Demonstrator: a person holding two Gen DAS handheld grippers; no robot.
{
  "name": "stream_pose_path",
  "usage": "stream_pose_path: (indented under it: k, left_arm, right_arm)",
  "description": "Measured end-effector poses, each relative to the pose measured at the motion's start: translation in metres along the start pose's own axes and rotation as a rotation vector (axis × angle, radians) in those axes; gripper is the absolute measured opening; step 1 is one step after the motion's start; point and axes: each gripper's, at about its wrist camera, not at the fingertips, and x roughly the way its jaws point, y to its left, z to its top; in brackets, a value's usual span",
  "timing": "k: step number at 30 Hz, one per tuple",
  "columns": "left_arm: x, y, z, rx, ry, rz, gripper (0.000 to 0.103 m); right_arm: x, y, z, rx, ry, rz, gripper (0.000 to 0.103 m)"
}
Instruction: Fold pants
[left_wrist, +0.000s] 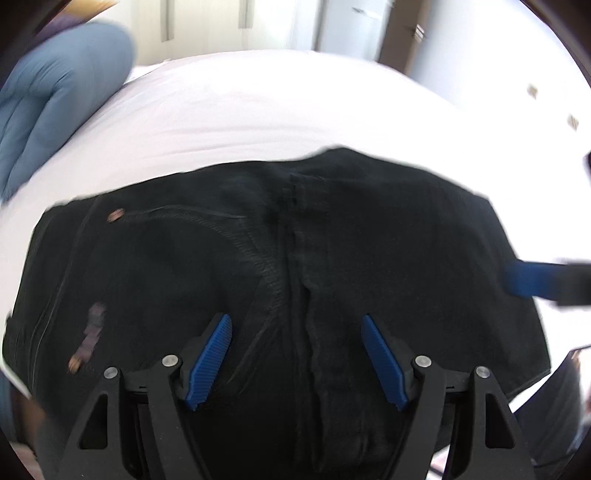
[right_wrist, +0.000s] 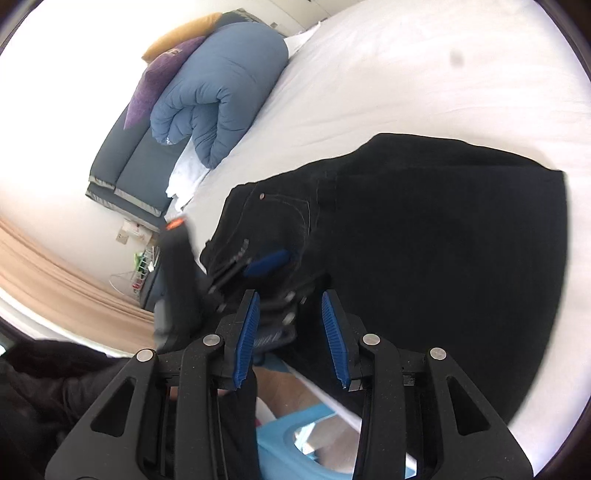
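Black pants (left_wrist: 295, 258) lie folded on the white bed (left_wrist: 258, 110), waist and fly seam toward me. My left gripper (left_wrist: 295, 325) is open and hovers just above the pants near the fly, holding nothing. My right gripper (right_wrist: 291, 299) is open, above the near edge of the pants (right_wrist: 424, 240). One blue finger of the right gripper shows at the right edge of the left wrist view (left_wrist: 532, 277). The left gripper's blue finger (right_wrist: 267, 262) shows over the pants in the right wrist view, blurred.
A rolled blue duvet (right_wrist: 221, 92) lies at the far left of the bed (right_wrist: 406, 74), with purple and orange cushions (right_wrist: 155, 81) behind it. A dark mat (right_wrist: 136, 166) lies on the floor. A light blue object (right_wrist: 288, 443) sits below the bed edge. White wardrobe doors (left_wrist: 221, 22) stand behind.
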Motion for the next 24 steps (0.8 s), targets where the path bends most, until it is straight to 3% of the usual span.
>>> stream_pose_path:
  k: [5, 8, 10, 14, 20, 24]
  left_arm:
    - [-0.045, 0.059, -0.013, -0.186, -0.054, 0.004, 0.076]
    - [-0.072, 0.102, -0.023, -0.327, -0.111, 0.02, 0.083]
    - [-0.086, 0.133, -0.033, -0.441, -0.135, 0.034, 0.084]
    - [-0.099, 0.175, -0.047, -0.613, -0.157, 0.037, 0.084]
    - [-0.085, 0.212, -0.063, -0.817, -0.136, -0.024, 0.084]
    - [-0.082, 0.23, -0.07, -0.906, -0.142, -0.054, 0.086]
  right_arm:
    - [0.052, -0.014, 0.036, 0.086, 0.049, 0.084, 0.035]
    - [0.091, -0.037, 0.032, 0.132, 0.142, -0.028, 0.049]
    - [0.091, -0.038, 0.03, 0.095, 0.081, -0.016, 0.048]
    - [0.096, -0.022, 0.042, 0.082, 0.117, -0.065, 0.051]
    - [0.113, 0.019, 0.076, 0.077, 0.126, 0.078, 0.053]
    - [0.135, 0.014, 0.092, 0.154, 0.139, 0.138, 0.053]
